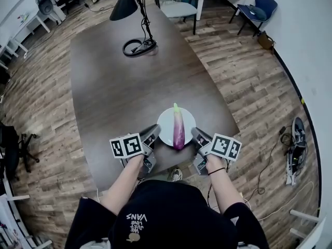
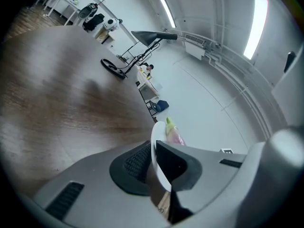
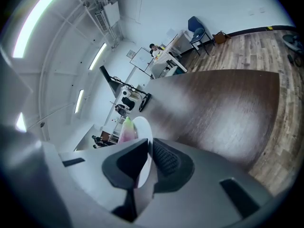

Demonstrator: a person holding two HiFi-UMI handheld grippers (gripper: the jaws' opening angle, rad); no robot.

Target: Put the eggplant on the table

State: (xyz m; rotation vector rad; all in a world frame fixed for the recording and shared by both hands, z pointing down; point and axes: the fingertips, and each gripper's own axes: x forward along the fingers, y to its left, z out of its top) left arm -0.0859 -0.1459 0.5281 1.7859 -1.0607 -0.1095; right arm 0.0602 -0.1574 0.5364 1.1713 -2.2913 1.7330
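Note:
A purple eggplant point(image 1: 178, 129) with a green stem lies on a white plate point(image 1: 167, 124), held over the near edge of the brown table point(image 1: 124, 87). My left gripper point(image 1: 154, 137) is shut on the plate's left rim, my right gripper point(image 1: 196, 137) on its right rim. The left gripper view has the plate's rim point(image 2: 156, 161) edge-on between the jaws, with the eggplant point(image 2: 174, 133) past it. In the right gripper view the plate point(image 3: 144, 132) sits in the same way, the eggplant point(image 3: 126, 129) to its left.
A black desk lamp point(image 1: 132, 14) with a ring base stands at the table's far end. A chair point(image 1: 176, 7) is behind the table and a blue chair point(image 1: 257, 9) by the far wall. Cables and a shoe point(image 1: 295, 139) lie on the wood floor at right.

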